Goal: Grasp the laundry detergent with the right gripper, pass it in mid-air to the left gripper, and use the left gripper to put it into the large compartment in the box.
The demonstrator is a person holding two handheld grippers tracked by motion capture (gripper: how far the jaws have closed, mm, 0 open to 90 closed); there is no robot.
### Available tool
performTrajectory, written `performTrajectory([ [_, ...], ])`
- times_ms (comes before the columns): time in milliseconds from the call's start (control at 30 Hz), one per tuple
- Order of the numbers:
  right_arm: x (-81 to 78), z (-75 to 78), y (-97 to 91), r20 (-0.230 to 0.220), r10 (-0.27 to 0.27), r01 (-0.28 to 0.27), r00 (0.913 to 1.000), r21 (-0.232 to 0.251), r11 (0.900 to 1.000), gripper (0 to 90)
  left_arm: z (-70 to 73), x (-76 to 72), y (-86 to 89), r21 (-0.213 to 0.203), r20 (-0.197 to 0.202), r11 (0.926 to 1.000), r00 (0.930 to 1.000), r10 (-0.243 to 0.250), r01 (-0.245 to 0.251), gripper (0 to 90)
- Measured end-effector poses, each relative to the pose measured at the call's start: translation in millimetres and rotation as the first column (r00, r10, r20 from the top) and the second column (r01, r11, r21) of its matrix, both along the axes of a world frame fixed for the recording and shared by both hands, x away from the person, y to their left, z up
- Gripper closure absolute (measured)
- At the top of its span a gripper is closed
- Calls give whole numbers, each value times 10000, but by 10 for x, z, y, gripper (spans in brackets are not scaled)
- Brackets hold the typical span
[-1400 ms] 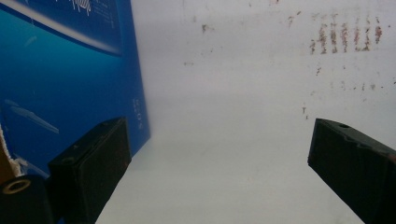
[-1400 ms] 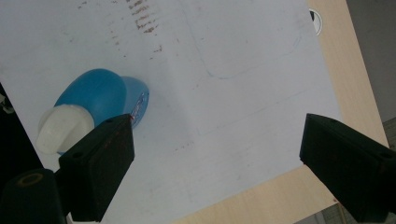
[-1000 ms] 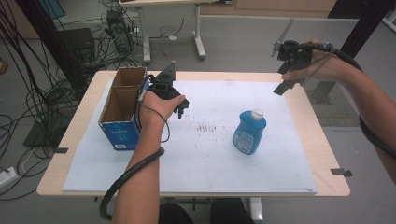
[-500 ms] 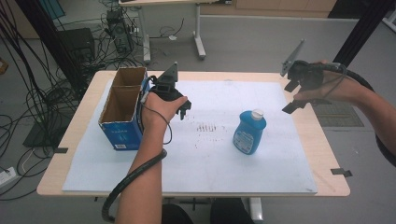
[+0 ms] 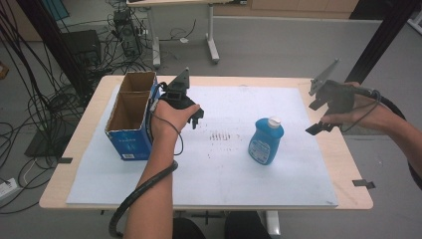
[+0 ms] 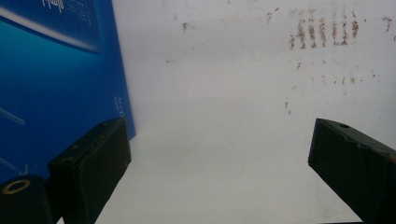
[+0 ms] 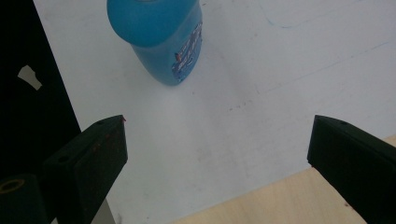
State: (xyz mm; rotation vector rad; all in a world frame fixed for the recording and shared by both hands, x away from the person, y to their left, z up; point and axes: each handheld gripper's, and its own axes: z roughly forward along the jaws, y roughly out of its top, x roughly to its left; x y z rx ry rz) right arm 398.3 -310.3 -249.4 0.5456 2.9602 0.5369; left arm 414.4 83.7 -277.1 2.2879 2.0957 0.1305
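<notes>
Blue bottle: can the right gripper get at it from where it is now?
Probably yes. The right gripper hangs with jaws wide and nothing between them, to the right of the upright blue bottle; only bare white mat lies between them. The cardboard box stands far off.

high: above, forward-down, far | left tongs view: close on white mat [image 6: 224, 121] | right: mat, shared

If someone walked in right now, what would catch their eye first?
Probably the blue bottle, standing upright alone near the middle of the white sheet. Next, the open cardboard box at the table's left side, with the left gripper right beside it, jaws open. The right gripper hovers open off to the bottle's right.
</notes>
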Motion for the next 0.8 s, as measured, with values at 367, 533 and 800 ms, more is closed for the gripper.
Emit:
performTrajectory([
  [367,-168,-304,-117,57,-588,583,9983,674,9960,41,-22,9,-7,1,-36,10000,10000,-25,25,63],
  [533,-258,-469,-115,160,-764,741,9969,1173,9903,40,-38,10,-2,24,-53,10000,10000,4,-4,63],
  [800,-413,-773,-33,414,-1211,1107,9918,1982,9739,38,-31,2,8,8,-15,10000,10000,-15,15,62],
])
